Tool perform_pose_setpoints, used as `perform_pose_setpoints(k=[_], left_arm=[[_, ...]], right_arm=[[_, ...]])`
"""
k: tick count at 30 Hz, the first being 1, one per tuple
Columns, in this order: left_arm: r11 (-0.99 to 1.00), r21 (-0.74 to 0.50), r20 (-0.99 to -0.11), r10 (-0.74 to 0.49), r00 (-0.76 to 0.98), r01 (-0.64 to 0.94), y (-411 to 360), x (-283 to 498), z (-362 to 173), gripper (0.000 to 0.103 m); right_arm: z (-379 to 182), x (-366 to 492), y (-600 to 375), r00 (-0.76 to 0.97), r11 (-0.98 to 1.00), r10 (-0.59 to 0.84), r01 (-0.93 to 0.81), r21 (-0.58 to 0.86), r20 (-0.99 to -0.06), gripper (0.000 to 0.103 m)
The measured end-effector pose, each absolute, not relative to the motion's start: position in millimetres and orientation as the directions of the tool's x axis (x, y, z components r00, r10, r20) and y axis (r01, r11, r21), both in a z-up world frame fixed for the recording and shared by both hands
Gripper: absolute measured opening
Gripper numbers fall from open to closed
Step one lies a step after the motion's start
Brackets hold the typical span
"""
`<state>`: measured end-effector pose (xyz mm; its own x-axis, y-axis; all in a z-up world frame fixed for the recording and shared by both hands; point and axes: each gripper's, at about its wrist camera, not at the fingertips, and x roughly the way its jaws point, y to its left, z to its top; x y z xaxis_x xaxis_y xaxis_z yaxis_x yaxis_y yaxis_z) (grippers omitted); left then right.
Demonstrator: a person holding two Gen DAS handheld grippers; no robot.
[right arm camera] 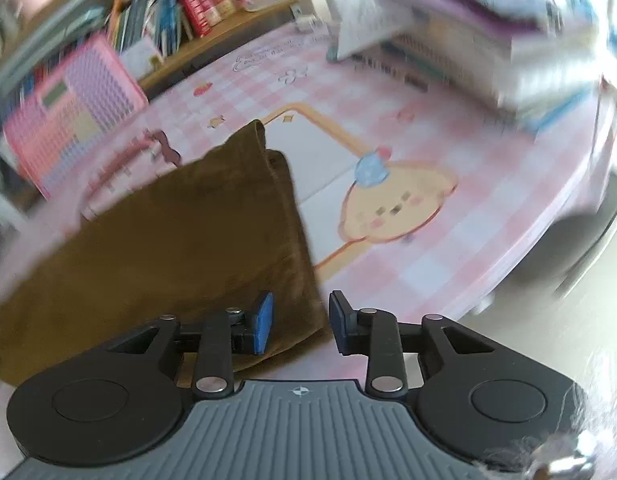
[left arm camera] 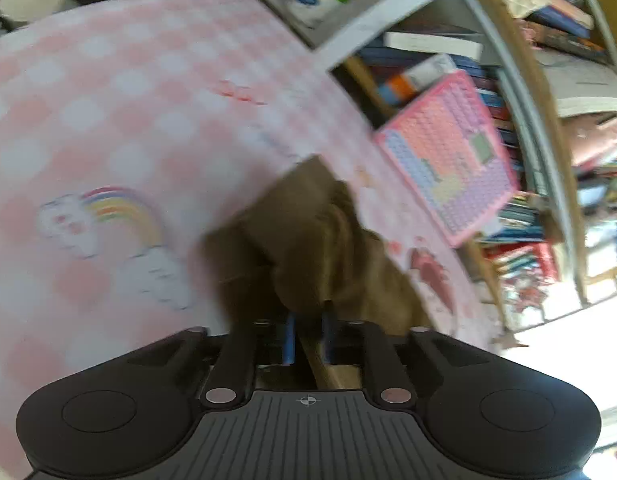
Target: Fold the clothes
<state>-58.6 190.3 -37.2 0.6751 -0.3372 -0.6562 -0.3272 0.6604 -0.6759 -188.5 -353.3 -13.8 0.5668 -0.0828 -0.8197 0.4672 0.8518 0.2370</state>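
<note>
Left gripper [left arm camera: 307, 334] is pinched narrow on a bunched bit of the brown cloth [left arm camera: 308, 240], which rises toward 12 o'clock. Right gripper [right arm camera: 300, 322] sits wide, gripping nothing, the cloth [right arm camera: 180, 248] spread at 10 o'clock on the pink mat [right arm camera: 448, 240].

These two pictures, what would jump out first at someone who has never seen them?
Probably the brown cloth, lying dark across the pink checked table cover. In the left view the left tongs are pinched shut on a bunched part of it, while the right tongs stand open at its near corner. After that, the pink pegboard toy leaning by the crowded bookshelves.
</note>
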Motion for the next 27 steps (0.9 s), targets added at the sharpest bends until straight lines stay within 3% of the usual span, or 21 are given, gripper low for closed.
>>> perform_pose_setpoints(k=[1,3,11,15,19,27], left_arm=[[0.658,-0.67,-0.658,-0.309,0.687,-0.345,193.8,-64.8,-38.5,0.041],[0.626,-0.683,-0.64,-0.264,0.721,-0.377,200.0,-76.2,-43.4,0.05],[0.571,-0.707,-0.645,-0.276,0.713,-0.418,194.5,-63.8,-58.2,0.052],[0.568,-0.707,-0.646,-0.275,0.712,-0.422,187.0,-55.8,-61.3,0.047],[0.561,-0.704,-0.661,-0.292,0.691,-0.436,180.2,-53.2,-65.3,0.023],[0.509,-0.731,-0.647,-0.306,0.698,-0.454,172.3,-69.9,-68.6,0.021]], right_arm=[[-13.8,-188.7,-350.1,0.564,0.869,-0.106,0.453,0.199,-0.819,0.03],[-16.7,-188.8,-347.6,0.557,0.882,-0.117,0.439,0.171,-0.822,0.031],[-35.3,-183.2,-346.0,0.514,0.87,-0.059,0.447,0.208,-0.856,0.031],[-39.9,-180.9,-342.9,0.504,0.876,-0.059,0.44,0.196,-0.862,0.024],[-42.3,-172.3,-342.2,0.507,0.896,-0.062,0.407,0.175,-0.86,0.018],[-43.4,-120.4,-360.2,0.521,0.928,-0.065,0.345,0.14,-0.851,0.018]])
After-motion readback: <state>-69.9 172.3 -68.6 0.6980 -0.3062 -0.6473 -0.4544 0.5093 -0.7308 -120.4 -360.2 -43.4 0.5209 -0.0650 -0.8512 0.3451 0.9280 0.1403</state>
